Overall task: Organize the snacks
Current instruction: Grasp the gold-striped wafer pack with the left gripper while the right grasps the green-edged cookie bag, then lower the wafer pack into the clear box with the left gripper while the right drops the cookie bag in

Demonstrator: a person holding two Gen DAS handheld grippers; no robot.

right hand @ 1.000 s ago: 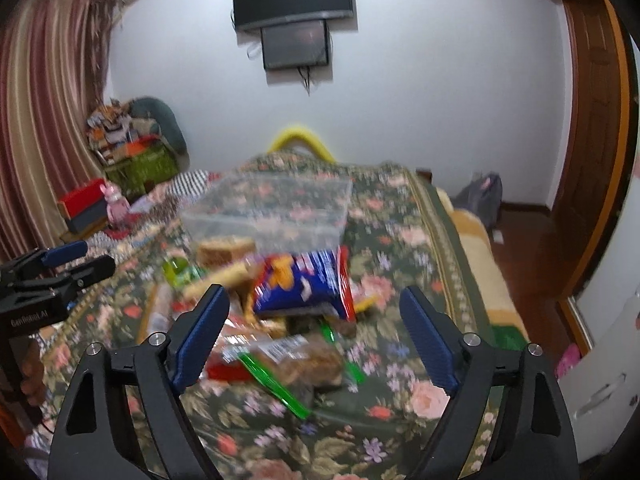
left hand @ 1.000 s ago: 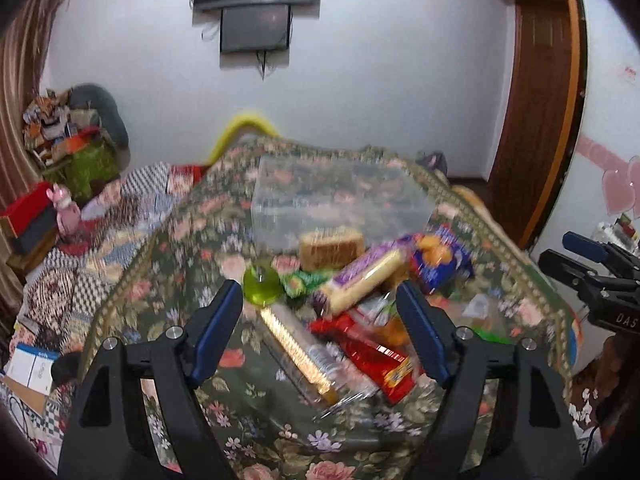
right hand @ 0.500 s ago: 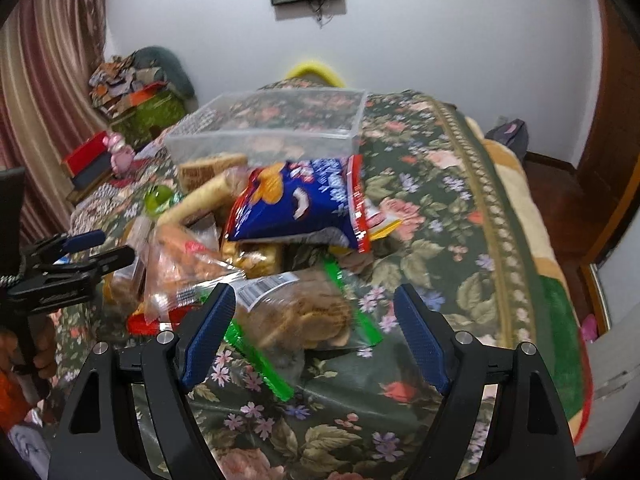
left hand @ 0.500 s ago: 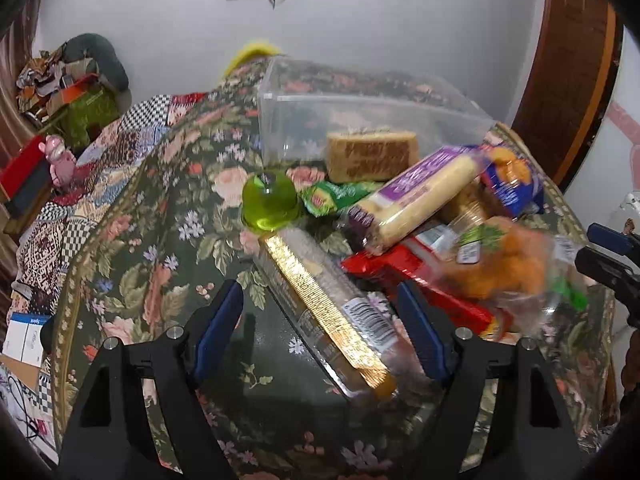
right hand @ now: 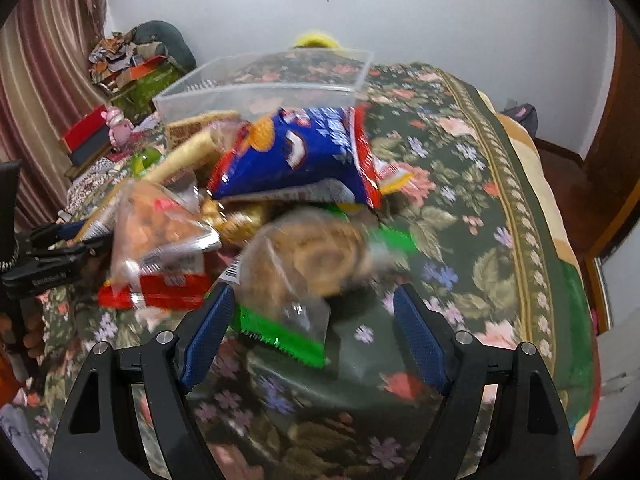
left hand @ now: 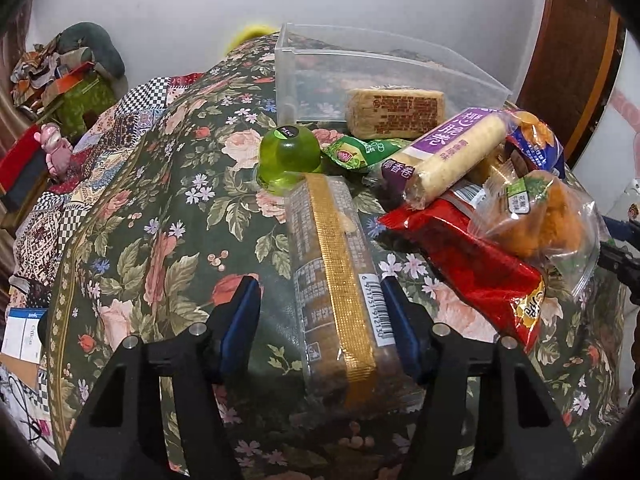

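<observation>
A pile of snacks lies on a floral tablecloth in front of a clear plastic bin. My left gripper is open, its fingers straddling the near end of a long clear biscuit pack with a gold stripe; the right pad is close to the pack, contact unclear. My right gripper is open around the near end of a clear bag of round cookies with a green edge. A blue chip bag lies behind it.
Near the biscuit pack are a green jelly cup, a purple wafer roll, a red packet, an orange snack bag and a tan cake bar. The table edge runs along the right.
Both grippers have moved forward and down toward the pile. The left now straddles the gold-striped pack; the right now straddles the cookie bag. Both stayed open.
</observation>
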